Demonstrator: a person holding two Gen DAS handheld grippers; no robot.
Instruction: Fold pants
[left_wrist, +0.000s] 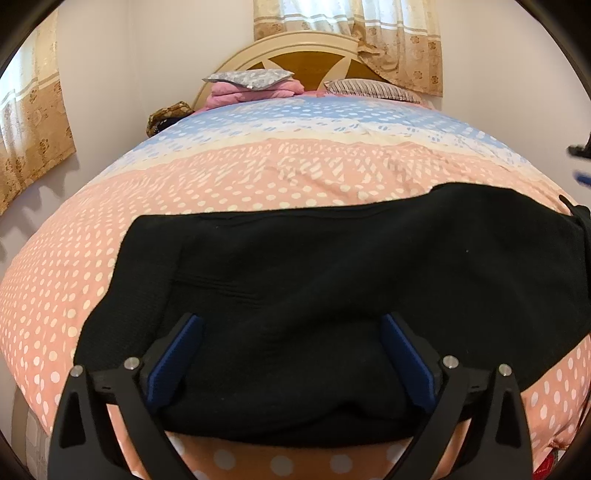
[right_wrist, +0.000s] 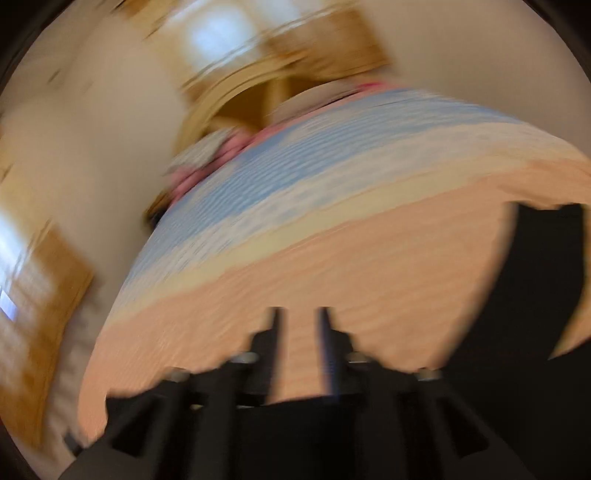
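Pants: the black pants (left_wrist: 332, 266) lie on the bed (left_wrist: 258, 173), near its front edge, as one wide, thick bundle. The near edge looks rounded and doubled, so at least one fold seems to be made already.

Bed cover: pink with white dots in front, blue and white bands further back; it is mostly smooth around the pants.

Left gripper: the left gripper (left_wrist: 291, 325) hovers just over the near part of the pants. Its blue pads (left_wrist: 173, 365) stand wide apart, one on each side of the cloth, and they pinch nothing.

Right gripper: the right gripper (right_wrist: 299, 314) is seen over bare pink cover, with the pants (right_wrist: 546, 280) off to its right side and below it. The picture is strongly blurred, but a clear strip of cover shows between the two fingers, so the jaws are apart and empty.

Done so far: the pants are laid flat and gathered into a shorter shape; no leg hangs over the edge, as far as I can see.

Left to do: probably one more fold to make the bundle compact. The right end looks a little uneven, with a small strap or cord (left_wrist: 576, 214) sticking out there, so it may need some straightening.

Head of bed: pillows (left_wrist: 369, 90) and a folded pink blanket (left_wrist: 251, 92) lie well apart from the pants.
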